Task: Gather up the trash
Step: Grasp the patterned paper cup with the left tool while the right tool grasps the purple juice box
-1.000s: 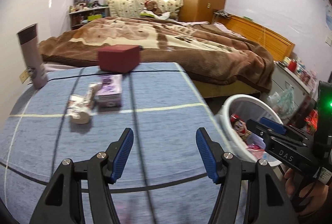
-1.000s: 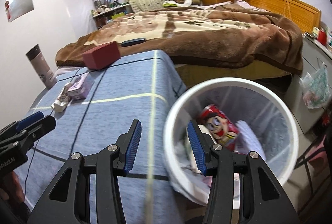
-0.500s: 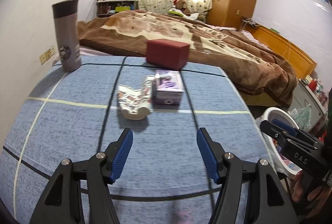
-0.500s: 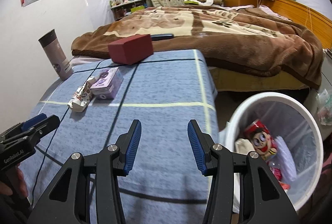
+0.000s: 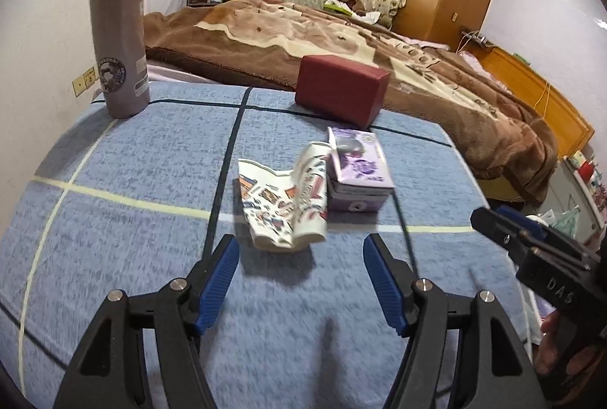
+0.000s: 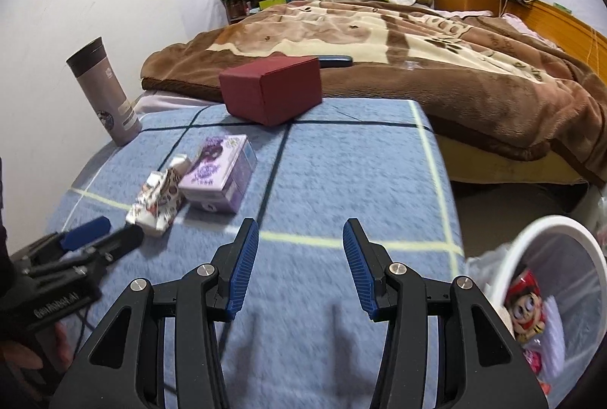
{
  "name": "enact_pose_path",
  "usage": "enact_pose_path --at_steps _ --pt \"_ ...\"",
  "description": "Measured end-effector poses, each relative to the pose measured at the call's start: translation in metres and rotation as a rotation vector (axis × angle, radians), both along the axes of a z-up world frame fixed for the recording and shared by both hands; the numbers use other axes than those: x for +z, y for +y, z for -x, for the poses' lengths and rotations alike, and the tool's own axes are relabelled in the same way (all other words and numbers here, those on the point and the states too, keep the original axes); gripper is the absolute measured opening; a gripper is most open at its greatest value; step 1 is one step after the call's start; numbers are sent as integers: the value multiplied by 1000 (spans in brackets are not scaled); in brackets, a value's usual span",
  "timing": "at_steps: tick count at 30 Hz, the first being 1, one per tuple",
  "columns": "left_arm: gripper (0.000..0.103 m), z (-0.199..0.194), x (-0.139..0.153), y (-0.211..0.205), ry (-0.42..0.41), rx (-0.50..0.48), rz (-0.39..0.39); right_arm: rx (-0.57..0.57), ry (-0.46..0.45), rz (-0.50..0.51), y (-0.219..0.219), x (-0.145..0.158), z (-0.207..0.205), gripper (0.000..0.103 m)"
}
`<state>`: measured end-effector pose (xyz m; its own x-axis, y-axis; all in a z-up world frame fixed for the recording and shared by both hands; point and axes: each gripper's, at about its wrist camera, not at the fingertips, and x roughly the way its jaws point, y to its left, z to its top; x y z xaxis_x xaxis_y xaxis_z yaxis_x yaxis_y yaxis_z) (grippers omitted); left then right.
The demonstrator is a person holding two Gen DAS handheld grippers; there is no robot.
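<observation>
The blue checked table (image 5: 114, 158) takes up most of the room in front of me, with the brown-blanketed bed (image 6: 417, 41) beyond its far edge. Off the table's right side stands the white bin (image 6: 531, 242), already holding a few scraps. At the far left corner is a grey tumbler (image 5: 117, 41), and along the far edge a dark red box (image 5: 341, 90); neither looks like rubbish to me.

Mid-table lies a small purple carton (image 5: 358, 170), and touching its left side a crumpled printed wrapper (image 5: 284, 208). That wrapper seems the next thing to go. I'd judge it light, soft and easily crushed, perhaps a squashed paper cup, though blur makes it hard to say. Best pinched across its near, bunched end, clear of the carton.

The left gripper (image 5: 299, 283) hangs just short of the wrapper, fingers spread wide, holding nothing. The right gripper (image 6: 299, 268) sits further right over bare cloth, likewise parted and empty.
</observation>
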<state>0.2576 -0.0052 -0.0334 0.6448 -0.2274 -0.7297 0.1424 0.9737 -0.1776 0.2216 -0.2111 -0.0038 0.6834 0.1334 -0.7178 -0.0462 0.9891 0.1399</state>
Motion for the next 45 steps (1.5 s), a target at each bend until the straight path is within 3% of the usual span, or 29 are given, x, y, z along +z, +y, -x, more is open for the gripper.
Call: enact_pose_path --at_steps 7,14,19,36,40,45 --pt "70 -28 -13 6 36 0 -9 4 12 -35 9 -5 -19 48" --pt "70 -47 -24 13 79 -17 50 15 27 -55 18 -10 -34 48" --pt "55 -48 -23 18 77 -18 62 12 28 -57 21 -10 -38 48" --pt "54 -34 -16 61 33 91 55 72 6 -52 62 -9 -55 48" --pt "54 -36 -18 67 36 110 50 95 17 -16 76 -13 -63 64" --pt "54 -39 -21 72 41 121 67 70 46 62 84 -20 -67 64"
